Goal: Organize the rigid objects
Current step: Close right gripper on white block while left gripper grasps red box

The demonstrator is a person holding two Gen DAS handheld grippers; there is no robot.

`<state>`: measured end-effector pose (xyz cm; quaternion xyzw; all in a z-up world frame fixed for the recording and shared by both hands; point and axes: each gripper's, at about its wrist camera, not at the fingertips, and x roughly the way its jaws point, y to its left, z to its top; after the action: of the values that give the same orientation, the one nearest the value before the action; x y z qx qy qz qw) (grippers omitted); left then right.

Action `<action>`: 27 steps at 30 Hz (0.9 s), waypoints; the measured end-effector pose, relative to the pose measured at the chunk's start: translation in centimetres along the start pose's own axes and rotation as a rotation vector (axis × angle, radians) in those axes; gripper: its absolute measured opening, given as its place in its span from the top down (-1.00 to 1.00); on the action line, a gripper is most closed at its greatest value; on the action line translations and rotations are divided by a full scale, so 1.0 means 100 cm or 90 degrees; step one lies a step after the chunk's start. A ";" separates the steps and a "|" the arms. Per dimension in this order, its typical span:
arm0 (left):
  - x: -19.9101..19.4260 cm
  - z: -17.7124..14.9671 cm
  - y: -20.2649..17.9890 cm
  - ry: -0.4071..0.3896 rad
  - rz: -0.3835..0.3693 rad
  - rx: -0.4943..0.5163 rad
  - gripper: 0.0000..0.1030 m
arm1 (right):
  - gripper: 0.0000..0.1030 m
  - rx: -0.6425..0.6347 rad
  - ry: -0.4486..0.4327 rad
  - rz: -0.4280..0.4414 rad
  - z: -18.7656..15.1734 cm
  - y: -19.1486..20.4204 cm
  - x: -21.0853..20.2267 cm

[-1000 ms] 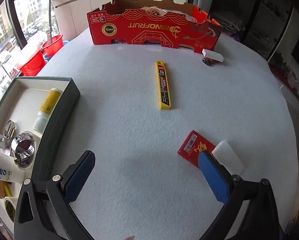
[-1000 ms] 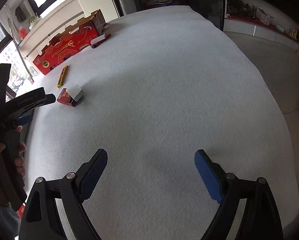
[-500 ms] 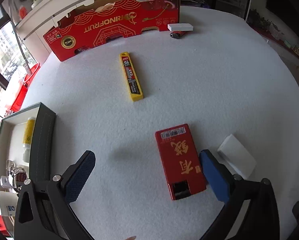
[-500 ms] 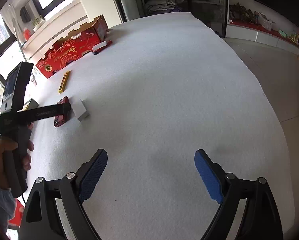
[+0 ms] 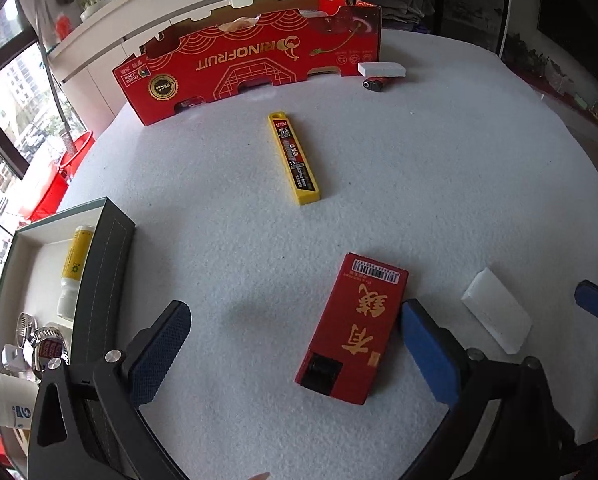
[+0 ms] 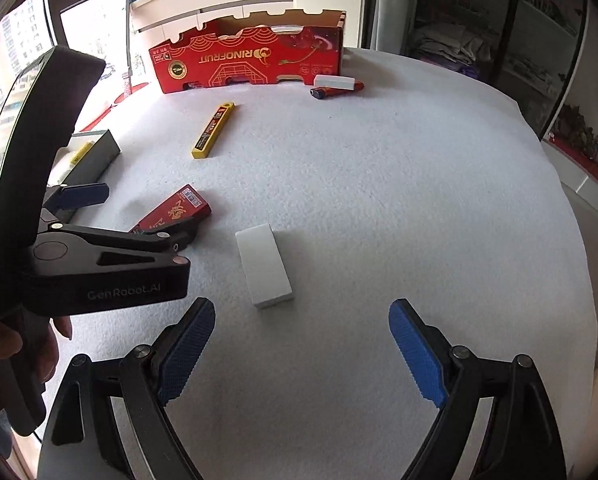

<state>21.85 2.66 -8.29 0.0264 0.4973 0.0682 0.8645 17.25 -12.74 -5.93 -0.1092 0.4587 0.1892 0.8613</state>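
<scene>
Flat red packet [image 5: 355, 328] lies on nubby felt [image 5: 419, 184].

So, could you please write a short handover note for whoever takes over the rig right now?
Left tongs: open, empty, straddling the flat red box with gold characters, not yet gripped.
Right tongs: open, empty, just short of the white rectangular block.
Done: yellow tube and metal clamps lie in the grey tray.
Left on the white foam table: red box, white block, yellow blade case, and a second white block with a red marker by the red cardboard carton.
</scene>
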 end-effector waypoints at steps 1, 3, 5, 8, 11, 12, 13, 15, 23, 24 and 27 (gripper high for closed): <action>0.001 0.000 0.003 0.000 -0.001 -0.004 -1.00 | -0.74 -0.016 -0.001 -0.003 0.004 0.004 0.005; 0.002 -0.001 0.011 0.001 -0.001 -0.013 -1.00 | -0.51 -0.042 0.009 -0.001 0.010 0.011 0.016; 0.003 -0.003 0.021 -0.001 0.004 -0.026 -1.00 | -0.36 -0.041 0.011 0.019 0.017 0.015 0.022; 0.007 -0.004 0.034 0.013 -0.022 -0.059 -1.00 | -0.15 -0.034 0.025 0.018 0.027 0.017 0.025; 0.006 -0.004 0.028 0.016 -0.017 -0.055 -1.00 | 0.47 -0.022 0.039 0.011 0.024 0.012 0.020; 0.005 -0.004 0.023 0.015 -0.022 -0.046 -1.00 | 0.53 -0.013 0.045 0.006 0.021 0.008 0.018; 0.005 -0.004 0.018 0.015 -0.029 -0.038 -1.00 | 0.53 -0.002 0.050 0.002 0.017 0.003 0.015; 0.005 -0.005 0.008 0.012 -0.045 -0.029 -1.00 | 0.53 0.025 0.058 0.000 0.009 -0.007 0.010; 0.006 -0.008 0.004 0.030 -0.065 -0.037 -0.92 | 0.53 0.114 0.067 0.017 -0.019 -0.031 -0.013; 0.002 -0.010 0.002 0.027 -0.070 -0.029 -0.70 | 0.53 0.119 0.064 0.018 -0.021 -0.032 -0.017; -0.012 -0.016 -0.007 0.020 -0.089 -0.002 0.28 | 0.53 0.127 0.056 0.018 -0.027 -0.032 -0.029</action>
<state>19.92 1.79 -8.20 -0.0108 0.5115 0.0092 0.8592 15.08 -17.32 -4.97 -0.0243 0.5139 0.1498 0.8443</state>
